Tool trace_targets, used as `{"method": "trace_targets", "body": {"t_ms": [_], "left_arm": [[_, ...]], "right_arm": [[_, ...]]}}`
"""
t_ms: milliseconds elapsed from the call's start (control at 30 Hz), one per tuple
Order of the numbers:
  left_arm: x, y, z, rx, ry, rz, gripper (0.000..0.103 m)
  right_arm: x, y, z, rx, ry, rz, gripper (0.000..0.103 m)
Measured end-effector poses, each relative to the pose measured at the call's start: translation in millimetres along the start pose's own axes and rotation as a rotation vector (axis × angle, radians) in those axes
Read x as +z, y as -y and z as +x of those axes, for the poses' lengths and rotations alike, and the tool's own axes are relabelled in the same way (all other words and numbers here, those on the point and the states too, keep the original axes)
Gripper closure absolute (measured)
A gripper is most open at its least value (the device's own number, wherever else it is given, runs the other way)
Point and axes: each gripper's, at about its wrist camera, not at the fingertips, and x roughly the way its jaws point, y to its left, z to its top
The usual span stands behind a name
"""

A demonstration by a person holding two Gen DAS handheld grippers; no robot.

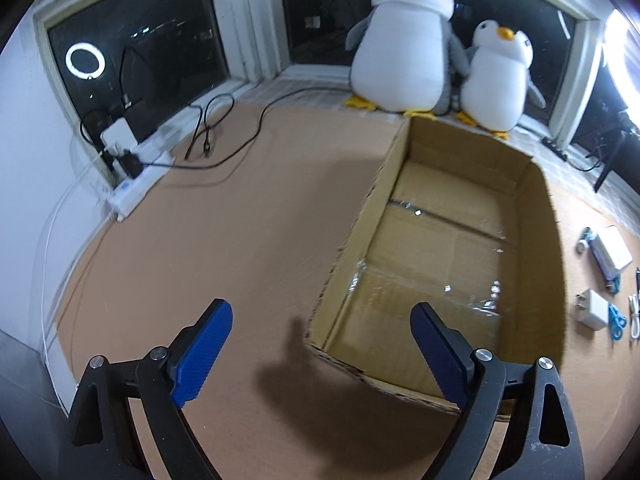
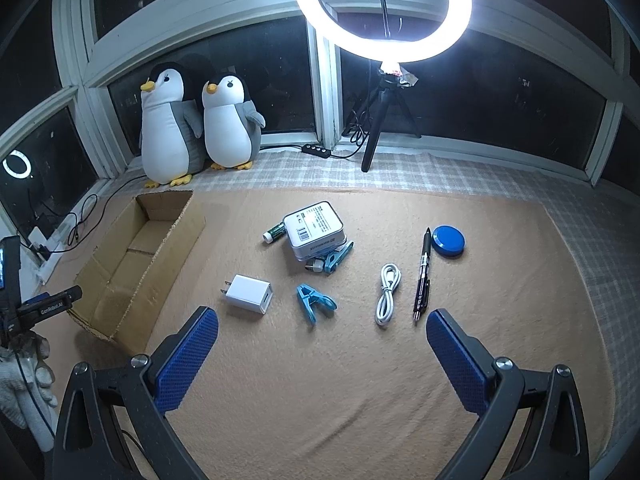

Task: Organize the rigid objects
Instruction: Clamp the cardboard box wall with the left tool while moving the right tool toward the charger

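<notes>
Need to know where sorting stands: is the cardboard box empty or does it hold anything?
Empty. The box shows only its bare taped floor; in the right wrist view the items lie outside it.

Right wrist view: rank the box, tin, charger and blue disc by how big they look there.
Largest to smallest as they look:
1. Box, by far
2. Tin
3. Charger and blue disc: too alike to rank, and the charger lies nearer the camera, so that pair stays unsure.
</notes>
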Motion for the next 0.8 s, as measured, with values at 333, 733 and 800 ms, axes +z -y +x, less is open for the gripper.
{"method": "trace_targets", "body": {"t_ms": [333,733,800], "left_arm": [[-3,-12,35,0.002,-0.079,-0.037,0.041],[-4,-1,42,-0.017,-0.090,-0.015,0.074],[-5,1,43,-0.020,-0.089,-0.012,0.076]], "right_arm": [[5,-4,24,0.102,-0.035,-0.051,0.000],[25,-36,78,0.273,-0.120,-0.211,0.000],[26,-46,92,0.287,-0.149,-0.267,0.002]]}}
